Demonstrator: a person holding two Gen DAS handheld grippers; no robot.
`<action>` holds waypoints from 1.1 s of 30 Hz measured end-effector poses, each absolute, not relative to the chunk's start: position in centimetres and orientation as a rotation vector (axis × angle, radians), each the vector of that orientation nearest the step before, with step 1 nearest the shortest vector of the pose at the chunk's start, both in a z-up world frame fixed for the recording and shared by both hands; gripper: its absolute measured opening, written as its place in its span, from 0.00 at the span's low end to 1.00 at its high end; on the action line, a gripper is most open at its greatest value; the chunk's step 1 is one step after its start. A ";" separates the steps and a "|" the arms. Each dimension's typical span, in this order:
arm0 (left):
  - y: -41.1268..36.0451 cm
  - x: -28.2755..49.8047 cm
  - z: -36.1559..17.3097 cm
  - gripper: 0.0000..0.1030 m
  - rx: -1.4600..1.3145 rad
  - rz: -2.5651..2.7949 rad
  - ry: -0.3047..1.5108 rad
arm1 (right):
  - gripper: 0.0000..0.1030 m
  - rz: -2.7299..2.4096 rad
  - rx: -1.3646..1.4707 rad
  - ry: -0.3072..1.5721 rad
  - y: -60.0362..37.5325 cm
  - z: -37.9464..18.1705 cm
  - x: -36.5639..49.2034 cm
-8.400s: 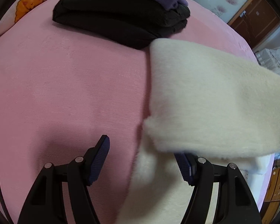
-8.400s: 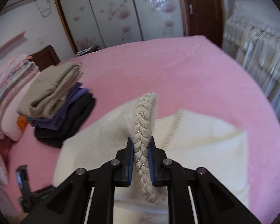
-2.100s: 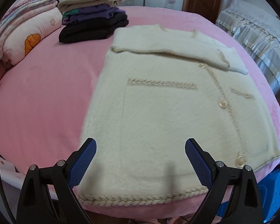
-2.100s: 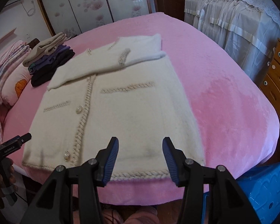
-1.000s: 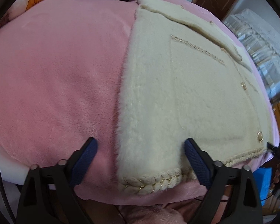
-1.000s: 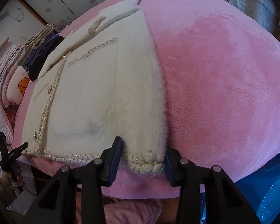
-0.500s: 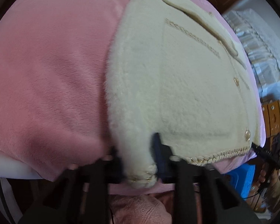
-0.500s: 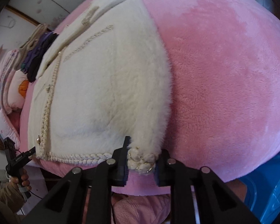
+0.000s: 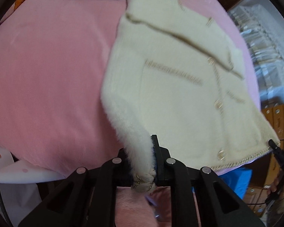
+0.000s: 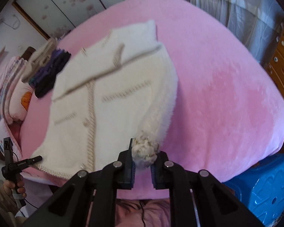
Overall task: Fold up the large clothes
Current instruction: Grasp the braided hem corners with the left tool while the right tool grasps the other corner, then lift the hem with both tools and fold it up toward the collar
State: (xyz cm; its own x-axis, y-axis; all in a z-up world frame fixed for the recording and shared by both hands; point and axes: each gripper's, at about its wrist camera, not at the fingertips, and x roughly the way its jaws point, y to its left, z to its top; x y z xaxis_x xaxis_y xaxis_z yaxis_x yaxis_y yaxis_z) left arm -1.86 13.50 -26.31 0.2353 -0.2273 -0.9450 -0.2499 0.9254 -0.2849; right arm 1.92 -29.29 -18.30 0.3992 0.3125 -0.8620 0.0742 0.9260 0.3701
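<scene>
While both grippers are clamped on the near hem, the fluffy cream cardigan [image 9: 179, 98] is half lifted off the pink bed [image 9: 47, 75], with its collar end lying toward the far edge. The left gripper [image 9: 142, 162] has its jaws closing on one bottom corner, and the braided trim is bunched up right between the pads. Same deal on the other side: the right gripper [image 10: 143, 157] is closing on the opposite hem corner, and a wad of braid is squeezed in there too. The hem between them sags over the near edge of the bed.

Other stuff around: a stack of folded clothes [image 10: 47, 73], dark and purple ones with a beige one on top, sits just beside the cardigan's collar, toward the far left corner. Next to that is a pink pillow [image 10: 19, 102] with an orange print. A blue plastic stool [image 10: 263, 187] sits on the floor off the near right corner. A wooden drawer unit [image 10: 280, 56] stands along the right side. Nothing lies on the cardigan's front, though it's pretty blurry.
</scene>
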 end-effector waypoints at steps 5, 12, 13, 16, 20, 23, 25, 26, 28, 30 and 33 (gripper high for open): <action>15.0 2.5 -20.5 0.11 -0.526 -0.017 1.254 | 0.11 0.130 0.424 1.034 -27.9 -11.9 5.2; 18.4 8.7 -14.1 0.11 -0.558 -0.005 1.139 | 0.11 0.088 0.500 0.885 -27.3 -5.6 11.2; 18.7 9.7 -13.6 0.11 -0.562 0.006 1.130 | 0.11 0.085 0.514 0.870 -27.5 -5.1 12.3; 19.7 12.9 -12.5 0.11 -0.565 0.064 1.110 | 0.11 0.073 0.541 0.844 -27.9 -4.1 15.3; 20.5 16.9 -12.8 0.11 -0.572 0.158 1.090 | 0.11 0.077 0.550 0.838 -28.7 -4.3 19.8; 20.4 20.6 -14.2 0.11 -0.556 0.229 1.092 | 0.11 0.096 0.546 0.854 -29.2 -5.7 24.5; 19.8 23.4 -15.8 0.11 -0.537 0.264 1.092 | 0.11 0.107 0.523 0.879 -29.3 -7.2 28.2; 19.5 25.2 -16.4 0.11 -0.515 0.284 1.094 | 0.11 0.112 0.513 0.893 -29.2 -8.2 29.9; 19.1 28.3 -17.8 0.11 -0.475 0.305 1.099 | 0.11 0.115 0.486 0.923 -28.8 -10.2 33.0; 18.7 31.1 -19.5 0.11 -0.442 0.321 1.114 | 0.11 0.123 0.456 0.968 -28.1 -12.8 36.6; 18.4 34.8 -22.9 0.11 -0.398 0.370 1.160 | 0.11 0.113 0.443 1.015 -27.2 -16.3 40.6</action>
